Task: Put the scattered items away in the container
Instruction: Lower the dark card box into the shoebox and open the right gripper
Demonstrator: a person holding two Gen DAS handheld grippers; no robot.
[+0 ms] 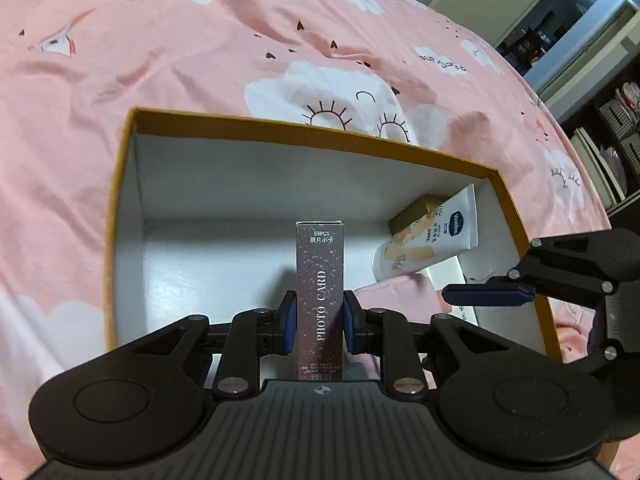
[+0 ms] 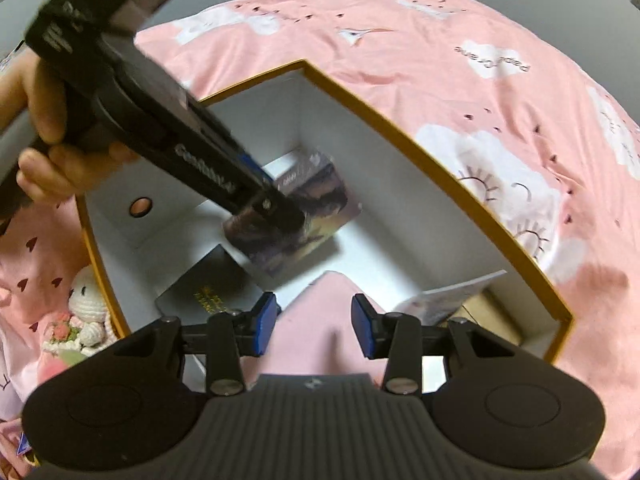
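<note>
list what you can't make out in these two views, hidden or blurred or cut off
- Left wrist view: the foot of the photo card box, hidden by the left tool.
- Left wrist view: the gold carton, mostly behind the lotion tube.
- Right wrist view: the black case, its gold print too blurred to read.
- Right wrist view: the crochet doll, part-hidden by the container wall.

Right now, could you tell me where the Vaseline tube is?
In the left wrist view, the Vaseline tube leans in the box's far-right corner, against a small gold carton.

Open box [image 1: 120,208] on bedspread [image 1: 160,60], lotion tube [image 1: 428,236] inside at right, card box [image 1: 319,264] upright mid-box
</note>
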